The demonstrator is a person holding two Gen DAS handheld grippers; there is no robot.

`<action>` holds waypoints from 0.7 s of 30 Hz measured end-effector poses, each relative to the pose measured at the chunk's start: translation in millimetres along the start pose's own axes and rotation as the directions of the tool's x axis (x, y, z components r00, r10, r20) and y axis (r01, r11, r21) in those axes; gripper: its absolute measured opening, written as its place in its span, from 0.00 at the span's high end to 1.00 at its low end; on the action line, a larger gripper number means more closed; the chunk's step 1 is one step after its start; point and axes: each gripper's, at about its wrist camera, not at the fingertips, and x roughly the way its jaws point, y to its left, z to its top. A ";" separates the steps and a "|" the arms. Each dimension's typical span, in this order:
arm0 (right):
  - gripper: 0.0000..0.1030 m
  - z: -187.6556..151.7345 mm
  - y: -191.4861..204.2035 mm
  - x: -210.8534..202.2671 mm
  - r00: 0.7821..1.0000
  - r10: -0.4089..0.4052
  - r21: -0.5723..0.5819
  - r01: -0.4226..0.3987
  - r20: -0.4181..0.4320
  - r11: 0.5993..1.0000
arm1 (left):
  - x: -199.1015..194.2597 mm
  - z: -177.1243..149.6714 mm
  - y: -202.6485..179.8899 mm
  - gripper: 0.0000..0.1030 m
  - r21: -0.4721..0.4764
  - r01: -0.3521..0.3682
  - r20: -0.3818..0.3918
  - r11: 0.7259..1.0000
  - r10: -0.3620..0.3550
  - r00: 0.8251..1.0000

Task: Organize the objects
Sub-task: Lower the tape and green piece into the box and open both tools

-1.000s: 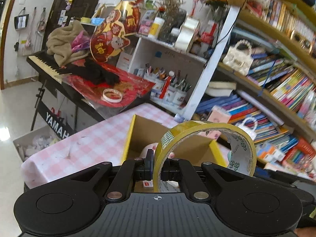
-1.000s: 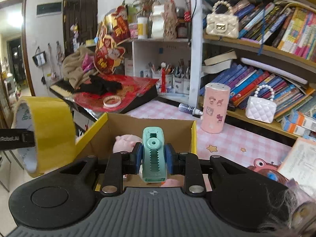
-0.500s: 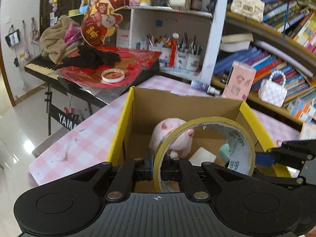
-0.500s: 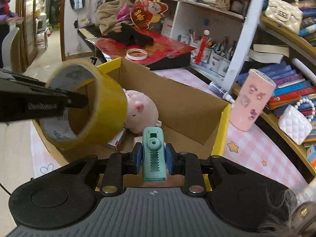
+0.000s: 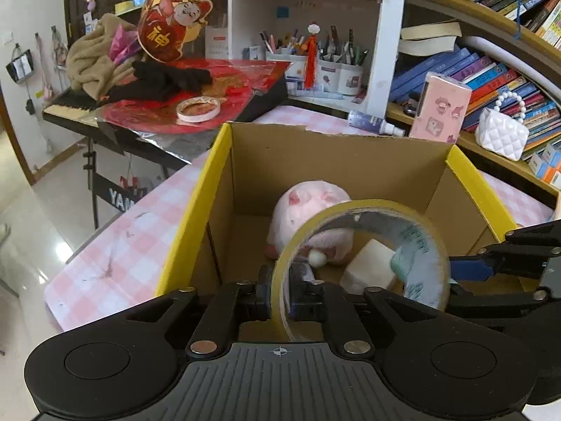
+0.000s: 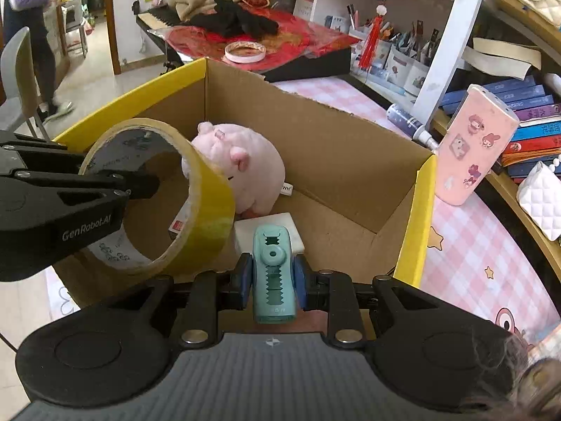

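Pink checked table [image 5: 133,245], bookshelves [image 5: 491,70] at 2 o'clock. Box [image 6: 350,161] holds plush pig [image 6: 242,168]. Left gripper [image 5: 279,300] clamps tape roll [image 5: 354,210] over box; right gripper [image 6: 272,277] grips teal clip [image 6: 272,273] at 6 o'clock.

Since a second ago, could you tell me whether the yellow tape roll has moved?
Yes. The yellow tape roll, held by the left gripper, has come forward and down over the cardboard box, beside the pink plush pig.

Black hand-held gripper [image 6: 274,277] with blue pads [image 6: 245,275], silver screws, "GenRobot.AI" lettering.
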 end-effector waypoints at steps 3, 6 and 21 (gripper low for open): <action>0.75 -0.2 0.7 -2.1 1.000 -0.001 0.006 0.001 -0.002 1.000 | -7.7 0.2 1.5 0.67 -0.027 0.042 0.032 0.999 -0.041 0.999; 0.75 -2.0 2.3 -7.3 1.000 -0.018 0.014 0.018 0.016 1.000 | -20.5 -0.4 0.6 0.58 -0.042 0.089 0.085 0.995 -0.085 0.993; 0.67 -25.8 19.2 -96.5 0.970 -0.123 0.185 0.084 0.211 0.979 | -123.4 -30.0 30.5 0.36 -0.113 0.171 0.314 0.979 -0.128 0.941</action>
